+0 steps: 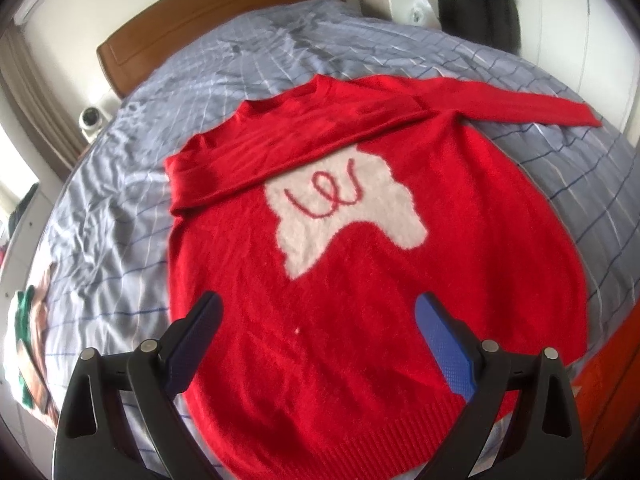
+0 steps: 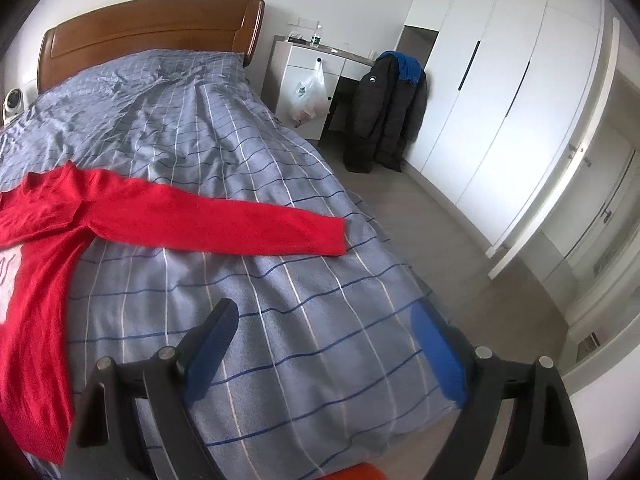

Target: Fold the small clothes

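Note:
A red sweater (image 1: pixel 360 288) with a white patch (image 1: pixel 348 208) lies flat on the bed, hem toward me. Its left sleeve (image 1: pixel 280 152) is folded across the chest. Its right sleeve (image 1: pixel 520 100) lies stretched out to the right; it also shows in the right wrist view (image 2: pixel 224 220). My left gripper (image 1: pixel 318 312) is open and empty, above the sweater's lower part. My right gripper (image 2: pixel 324 316) is open and empty, above the bare cover to the right of the sweater body and nearer me than the stretched sleeve.
The bed has a blue-grey checked cover (image 2: pixel 224 132) and a wooden headboard (image 2: pixel 152 28). A white desk (image 2: pixel 316 68) with a plastic bag, dark jackets (image 2: pixel 384 112) and white wardrobes (image 2: pixel 500 80) stand to the right. Green and white cloth (image 1: pixel 28 344) lies at the bed's left edge.

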Demonstrator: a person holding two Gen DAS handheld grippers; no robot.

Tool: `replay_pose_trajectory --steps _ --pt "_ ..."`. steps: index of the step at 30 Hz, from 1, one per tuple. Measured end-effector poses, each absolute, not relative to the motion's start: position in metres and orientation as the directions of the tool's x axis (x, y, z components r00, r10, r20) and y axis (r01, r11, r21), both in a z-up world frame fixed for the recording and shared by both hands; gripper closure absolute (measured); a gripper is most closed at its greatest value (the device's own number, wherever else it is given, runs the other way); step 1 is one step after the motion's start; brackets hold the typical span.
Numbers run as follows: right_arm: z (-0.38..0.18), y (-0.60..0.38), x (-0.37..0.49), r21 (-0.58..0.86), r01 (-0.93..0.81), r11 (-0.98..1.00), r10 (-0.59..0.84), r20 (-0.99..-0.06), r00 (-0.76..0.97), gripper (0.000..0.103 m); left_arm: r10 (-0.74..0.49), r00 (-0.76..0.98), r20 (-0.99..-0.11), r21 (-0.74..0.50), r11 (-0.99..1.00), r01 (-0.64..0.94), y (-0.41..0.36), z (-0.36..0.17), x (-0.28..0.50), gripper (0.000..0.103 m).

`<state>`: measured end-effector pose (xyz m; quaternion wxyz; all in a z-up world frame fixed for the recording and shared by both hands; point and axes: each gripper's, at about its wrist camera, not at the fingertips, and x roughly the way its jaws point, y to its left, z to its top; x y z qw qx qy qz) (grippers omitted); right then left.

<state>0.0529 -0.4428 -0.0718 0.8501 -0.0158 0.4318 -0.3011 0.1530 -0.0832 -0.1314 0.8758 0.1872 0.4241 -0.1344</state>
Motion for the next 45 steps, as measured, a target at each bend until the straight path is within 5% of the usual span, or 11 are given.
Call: replay_pose_trajectory --steps 17,22,28,34,37,38,39,45 --pt "-0.067 -0.443 0.049 -0.293 0.503 0.813 -0.531 -0.727 0.435 0.016 -0.069 0.581 -0.811 0.245 0.862 0.444 -0.092 -0.135 0.163 0.006" --pt "-0.074 -0.437 0.043 -0.220 0.477 0.851 -0.461 -0.749 0.476 0.016 -0.154 0.458 -0.876 0.130 0.837 0.531 -0.110 -0.106 0.225 0.005" --pt "-0.102 -0.412 0.039 -0.137 0.427 0.894 -0.355 -0.798 0.487 0.016 -0.035 0.574 -0.818 0.390 0.699 0.599 -0.171 -0.128 0.273 0.006" --pt "-0.133 -0.382 0.030 -0.118 0.350 0.929 -0.285 -0.832 0.476 0.016 0.001 0.613 -0.790 0.508 0.560 0.654 -0.236 -0.171 0.294 0.011" --pt "-0.143 -0.373 0.026 -0.109 0.322 0.940 -0.259 -0.842 0.473 0.016 0.015 0.628 -0.778 0.518 0.581 0.628 -0.252 -0.184 0.313 0.035" --pt "-0.145 -0.370 0.025 -0.104 0.312 0.944 -0.250 -0.845 0.473 0.016 0.000 0.605 -0.796 0.473 0.623 0.623 -0.251 -0.182 0.321 0.078" --pt "-0.148 -0.366 0.023 -0.102 0.299 0.949 -0.241 -0.847 0.474 0.016 -0.014 0.575 -0.818 0.417 0.673 0.610 -0.246 -0.179 0.329 0.095" --pt "-0.147 -0.354 0.024 -0.121 0.259 0.958 -0.243 -0.823 0.513 0.016 -0.111 0.626 -0.772 0.188 0.901 0.391 -0.137 -0.111 0.335 0.096"
